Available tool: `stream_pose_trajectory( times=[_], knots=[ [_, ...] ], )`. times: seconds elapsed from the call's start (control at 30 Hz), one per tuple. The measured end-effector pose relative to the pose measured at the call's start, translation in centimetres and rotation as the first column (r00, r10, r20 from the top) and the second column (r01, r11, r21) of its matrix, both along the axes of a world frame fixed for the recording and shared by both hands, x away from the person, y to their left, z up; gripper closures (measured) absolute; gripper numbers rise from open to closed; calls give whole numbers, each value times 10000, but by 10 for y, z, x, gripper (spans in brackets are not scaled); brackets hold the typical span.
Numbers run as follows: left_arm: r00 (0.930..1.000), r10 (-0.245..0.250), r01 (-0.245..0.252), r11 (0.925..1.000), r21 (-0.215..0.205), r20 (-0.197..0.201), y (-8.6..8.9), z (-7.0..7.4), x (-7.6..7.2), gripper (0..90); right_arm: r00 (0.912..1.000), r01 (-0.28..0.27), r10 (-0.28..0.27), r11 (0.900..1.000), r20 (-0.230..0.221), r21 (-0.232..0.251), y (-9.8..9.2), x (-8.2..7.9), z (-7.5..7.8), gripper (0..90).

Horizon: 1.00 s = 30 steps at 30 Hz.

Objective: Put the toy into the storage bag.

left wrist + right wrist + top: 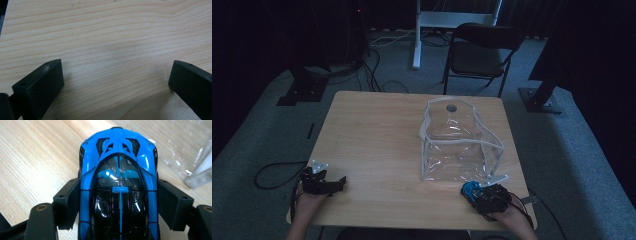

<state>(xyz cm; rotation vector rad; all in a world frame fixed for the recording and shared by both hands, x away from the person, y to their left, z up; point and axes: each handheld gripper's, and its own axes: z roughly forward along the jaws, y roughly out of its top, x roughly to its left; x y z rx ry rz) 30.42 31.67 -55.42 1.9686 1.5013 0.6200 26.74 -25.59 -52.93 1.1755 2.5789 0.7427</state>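
Gripping blue toy car (118, 182) by its sides w/ right gripper (486, 192) | left gripper (326, 183) jaws wide apart, nothing between, over table (377, 130) | clear bag (459, 142) just beside car

We saw the left gripper (116, 80) low over the pale wooden table (112, 32), its two black jaws spread wide apart, only bare grain lying between them.

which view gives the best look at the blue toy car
The right gripper view: the blue toy car sits large and sharp, clamped between the right gripper jaws, roof and windows clear. The high view shows it as a small blue spot near the clear bag. The left gripper view looks at bare table.
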Motion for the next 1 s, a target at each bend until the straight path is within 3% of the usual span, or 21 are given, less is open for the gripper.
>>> stream_pose_trajectory(
  times=[0.13,0.2,0.27,0.3,0.33,0.47,0.67,0.77,0.9,1.0],
  knots=[
    [10000,4,-4,10000,5,0,0,0,0,4,10000,-14,12,9998,68,185,-3,-1,3,265],
    [10000,5,-5,10000,9,-2,0,0,0,4,9996,177,-189,9984,221,538,-7,-3,7,265],
    [10000,9,-9,10000,5,-1,0,0,0,4,9993,171,-186,9989,329,437,-9,-5,10,265],
    [10000,9,-9,10000,11,-4,0,0,0,4,9986,347,-370,9975,372,610,-11,-6,12,265],
    [10000,10,-10,10000,9,-5,0,0,0,4,9993,238,-259,9969,273,747,-13,-6,14,265],
    [10000,14,-14,10000,3,-2,0,0,0,4,9973,330,-372,9973,640,655,-13,-9,21,265],
    [10000,14,-14,10000,5,-4,0,0,0,4,9962,202,-302,9927,823,1191,-15,-9,32,265],
    [10000,15,-15,10000,3,-5,0,0,0,4,9947,202,-324,9922,979,1229,-14,-10,37,265],
    [10000,13,-13,10000,6,-6,0,0,0,4,9913,35,-245,9871,1290,1599,-11,-12,50,265],
    [10000,16,-16,10000,3,-5,0,0,0,4,9837,-77,-271,9814,1776,1920,-8,-16,66,265]
  ],
)
